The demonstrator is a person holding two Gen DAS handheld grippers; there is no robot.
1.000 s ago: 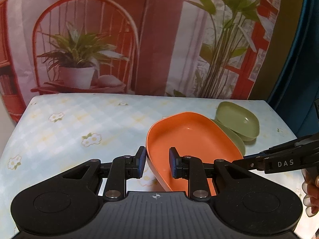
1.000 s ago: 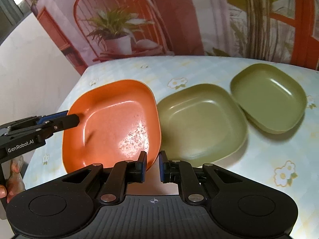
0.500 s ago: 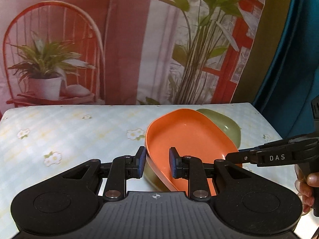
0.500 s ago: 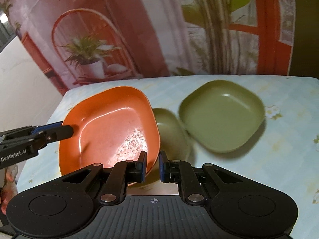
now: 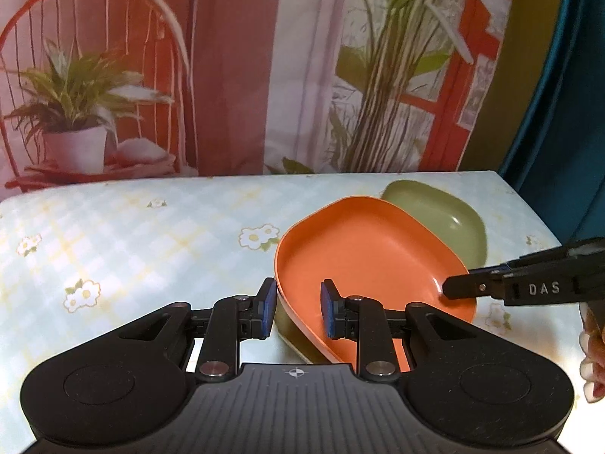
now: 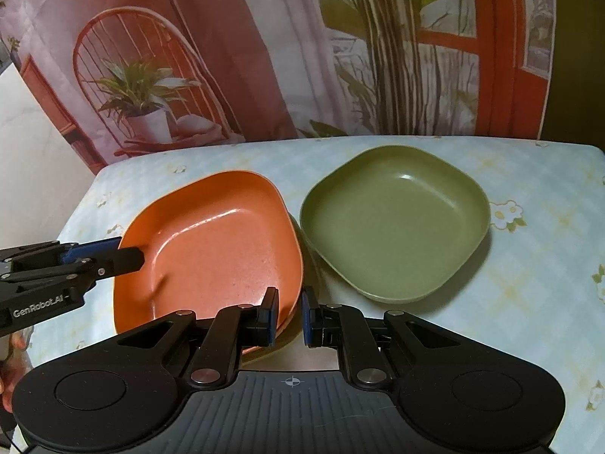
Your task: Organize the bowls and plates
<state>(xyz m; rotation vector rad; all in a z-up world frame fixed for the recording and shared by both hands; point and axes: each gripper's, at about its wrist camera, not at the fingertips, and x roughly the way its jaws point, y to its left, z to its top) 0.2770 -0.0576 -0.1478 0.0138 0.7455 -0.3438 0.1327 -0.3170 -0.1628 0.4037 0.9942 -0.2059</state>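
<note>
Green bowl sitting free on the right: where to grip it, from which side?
Grip the green bowl by its rim, one pad inside and one outside the wall. It sits upright with an open, low rounded wall; the near edge faces the right gripper unobstructed. The left side is crowded by the orange plate, so approach from the near or right side.

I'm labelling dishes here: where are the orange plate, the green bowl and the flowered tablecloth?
orange plate (image 6: 219,249): right wrist view, inner floor.
green bowl (image 6: 397,227): right wrist view, inner floor.
flowered tablecloth (image 5: 132,234): left wrist view, bare cloth.
</note>
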